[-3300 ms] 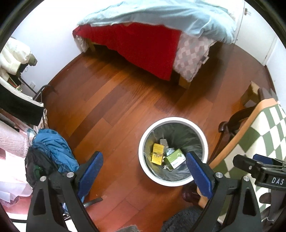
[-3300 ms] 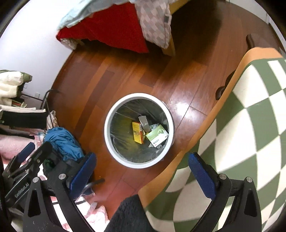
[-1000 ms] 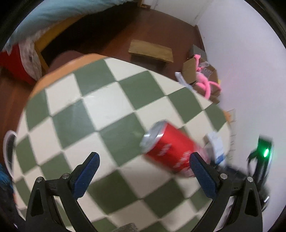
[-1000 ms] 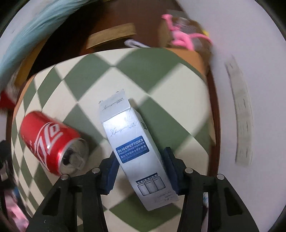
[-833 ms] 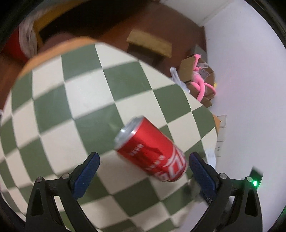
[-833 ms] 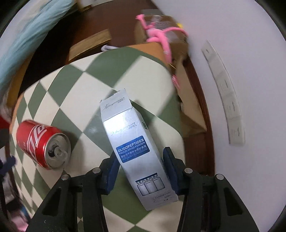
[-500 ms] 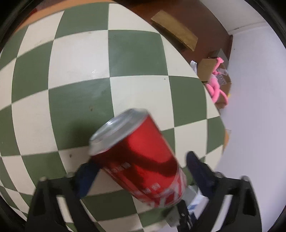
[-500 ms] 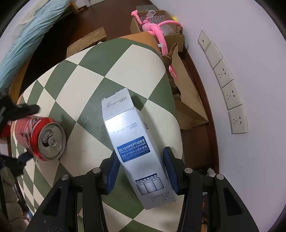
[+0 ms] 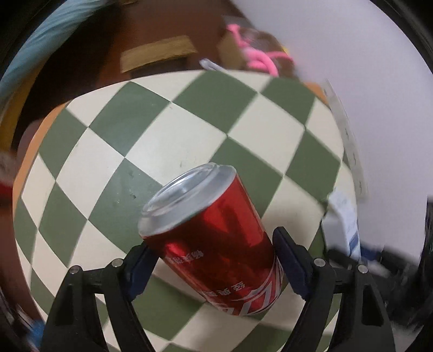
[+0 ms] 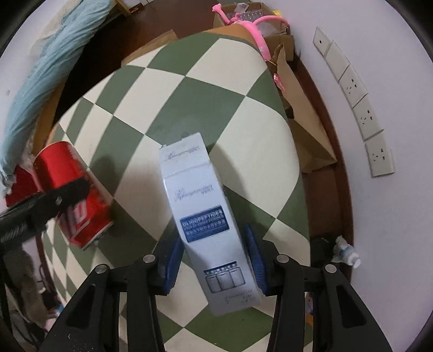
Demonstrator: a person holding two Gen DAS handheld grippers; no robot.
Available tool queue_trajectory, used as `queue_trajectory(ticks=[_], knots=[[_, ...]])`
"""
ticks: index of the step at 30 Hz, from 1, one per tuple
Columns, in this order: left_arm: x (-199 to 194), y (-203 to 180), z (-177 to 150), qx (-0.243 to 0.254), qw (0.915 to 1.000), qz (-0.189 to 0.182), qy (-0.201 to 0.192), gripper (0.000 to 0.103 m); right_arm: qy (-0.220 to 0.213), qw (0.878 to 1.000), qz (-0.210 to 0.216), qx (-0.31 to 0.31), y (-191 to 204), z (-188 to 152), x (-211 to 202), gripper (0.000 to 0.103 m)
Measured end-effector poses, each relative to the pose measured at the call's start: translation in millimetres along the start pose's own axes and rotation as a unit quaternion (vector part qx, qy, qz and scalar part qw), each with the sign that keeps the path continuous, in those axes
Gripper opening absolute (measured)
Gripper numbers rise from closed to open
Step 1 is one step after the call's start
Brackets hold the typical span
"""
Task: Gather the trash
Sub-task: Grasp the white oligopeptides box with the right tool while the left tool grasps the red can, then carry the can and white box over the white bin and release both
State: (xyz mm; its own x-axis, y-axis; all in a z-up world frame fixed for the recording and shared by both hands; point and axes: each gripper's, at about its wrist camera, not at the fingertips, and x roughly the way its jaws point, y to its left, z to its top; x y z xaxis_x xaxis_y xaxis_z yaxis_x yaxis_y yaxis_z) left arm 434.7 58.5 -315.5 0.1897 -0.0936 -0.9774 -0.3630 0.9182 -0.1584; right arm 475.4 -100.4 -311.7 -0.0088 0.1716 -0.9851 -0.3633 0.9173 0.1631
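Observation:
A red soda can (image 9: 213, 235) sits between the blue pads of my left gripper (image 9: 213, 266), which is shut on it, silver end pointing away. The same red soda can (image 10: 69, 189) appears at the left of the right wrist view, with a black finger of the left gripper across it. My right gripper (image 10: 213, 265) is shut on a tall white carton (image 10: 205, 214) with a blue label. Both items are over the green-and-white checkered tabletop (image 9: 173, 130). The white carton (image 9: 345, 224) shows blurred at the right of the left wrist view.
A brown paper bag (image 10: 300, 119) and a cardboard box with a pink toy (image 10: 254, 19) stand beyond the table by the white wall with sockets (image 10: 360, 108). A small plastic bottle (image 10: 345, 250) lies on the floor at right. A light blue blanket (image 10: 46, 67) lies at left.
My left gripper swung from over the trash bin to the table and closed on the red can. My right gripper kept its hold on the white carton, which has lifted slightly.

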Motion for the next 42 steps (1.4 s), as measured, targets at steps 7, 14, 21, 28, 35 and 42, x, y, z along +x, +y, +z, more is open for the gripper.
queue_trajectory(ticks=[7,14,21,28,35,42], knots=[[15,8,8,-0.025,0.9994,-0.019,0.016,0.081,-0.013,0.998,-0.055,-0.031,20,10,6,0.062],[35,-5,3,-0.044,0.999,0.0,-0.008,0.076,-0.026,0.994,-0.091,-0.045,30,16,5,0.056],[32,-21,-6,-0.039,0.9985,0.015,-0.035,0.07,-0.042,0.993,-0.1,-0.05,30,15,0,0.053],[16,-11,-17,-0.024,0.9972,0.045,-0.055,0.069,-0.056,0.992,-0.101,-0.043,28,13,-2,0.038],[-32,-5,-42,0.005,0.9896,0.08,-0.119,0.069,-0.084,0.994,-0.055,-0.032,36,-11,-25,0.038],[-113,28,-89,-0.01,0.978,0.086,-0.19,0.069,-0.13,0.99,-0.002,-0.057,81,-54,-77,0.038]])
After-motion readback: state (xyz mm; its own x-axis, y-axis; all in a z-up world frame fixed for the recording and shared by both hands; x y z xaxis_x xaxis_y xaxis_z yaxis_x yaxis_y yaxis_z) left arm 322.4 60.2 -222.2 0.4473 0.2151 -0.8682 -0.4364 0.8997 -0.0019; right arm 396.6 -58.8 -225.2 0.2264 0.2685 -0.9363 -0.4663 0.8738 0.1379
